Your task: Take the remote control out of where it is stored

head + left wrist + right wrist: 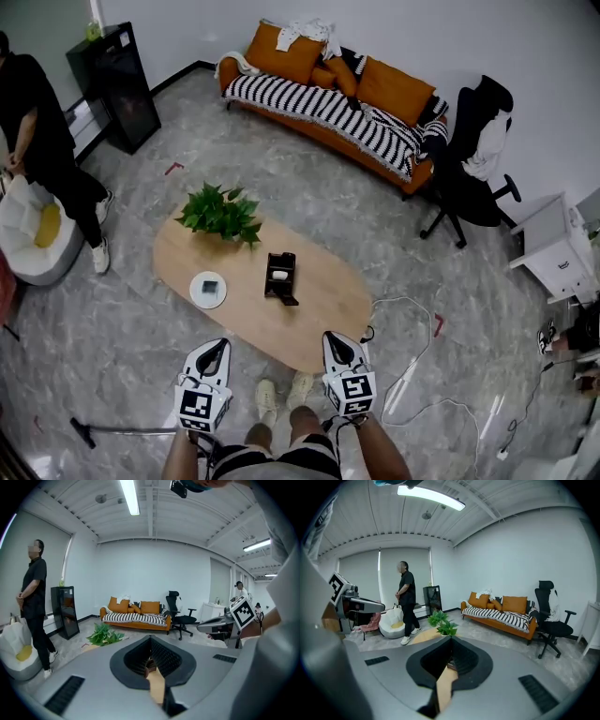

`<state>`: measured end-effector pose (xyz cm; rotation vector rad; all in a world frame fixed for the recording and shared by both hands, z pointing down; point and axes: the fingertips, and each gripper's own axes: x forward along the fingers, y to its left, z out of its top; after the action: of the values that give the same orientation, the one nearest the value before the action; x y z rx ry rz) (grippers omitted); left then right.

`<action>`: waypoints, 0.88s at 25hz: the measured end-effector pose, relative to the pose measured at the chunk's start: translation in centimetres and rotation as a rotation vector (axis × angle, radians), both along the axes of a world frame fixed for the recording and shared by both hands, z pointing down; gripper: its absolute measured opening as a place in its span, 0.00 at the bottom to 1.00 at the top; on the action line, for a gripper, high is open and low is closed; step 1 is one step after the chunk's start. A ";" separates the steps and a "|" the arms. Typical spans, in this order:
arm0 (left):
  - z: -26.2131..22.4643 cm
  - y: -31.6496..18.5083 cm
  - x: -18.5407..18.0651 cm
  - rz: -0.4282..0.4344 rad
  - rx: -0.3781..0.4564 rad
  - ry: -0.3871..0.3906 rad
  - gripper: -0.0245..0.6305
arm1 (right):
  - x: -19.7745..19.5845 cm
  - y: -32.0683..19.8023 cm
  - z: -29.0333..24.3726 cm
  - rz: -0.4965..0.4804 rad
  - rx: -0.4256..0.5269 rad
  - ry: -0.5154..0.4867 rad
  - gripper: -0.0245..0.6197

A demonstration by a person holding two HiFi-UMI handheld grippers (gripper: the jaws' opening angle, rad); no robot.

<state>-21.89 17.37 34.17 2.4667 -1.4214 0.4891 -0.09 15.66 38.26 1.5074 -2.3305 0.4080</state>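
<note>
Hand-held grippers (217, 347) (335, 339): two; black holder (280, 277): one

- The left gripper (215, 347) is held low in front of the body and points forward; its jaws are closed together, with nothing between them.
- The right gripper (336, 338) is at the same height, well apart from the left one and almost parallel to it; its jaws are also pressed together and empty.
- On each gripper, the marker cube (196, 407) is at the rear end and faces up.
- The left forearm (181, 457) and the right forearm (382, 454) are bare and reach forward from the body.
</note>
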 end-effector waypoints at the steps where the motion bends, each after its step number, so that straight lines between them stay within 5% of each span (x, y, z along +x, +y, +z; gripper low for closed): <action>1: 0.6 -0.5 0.0 -0.004 -0.010 -0.008 0.05 | -0.1 -0.5 0.8 -0.011 -0.009 0.006 0.05; 22: 16.7 -2.9 0.3 -0.109 -0.116 0.031 0.05 | -3.0 -8.7 18.6 -0.319 -0.035 0.203 0.07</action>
<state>-21.63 14.50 50.90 2.2839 -1.4627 0.4930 -3.08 6.93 56.89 1.0780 -2.3313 0.2015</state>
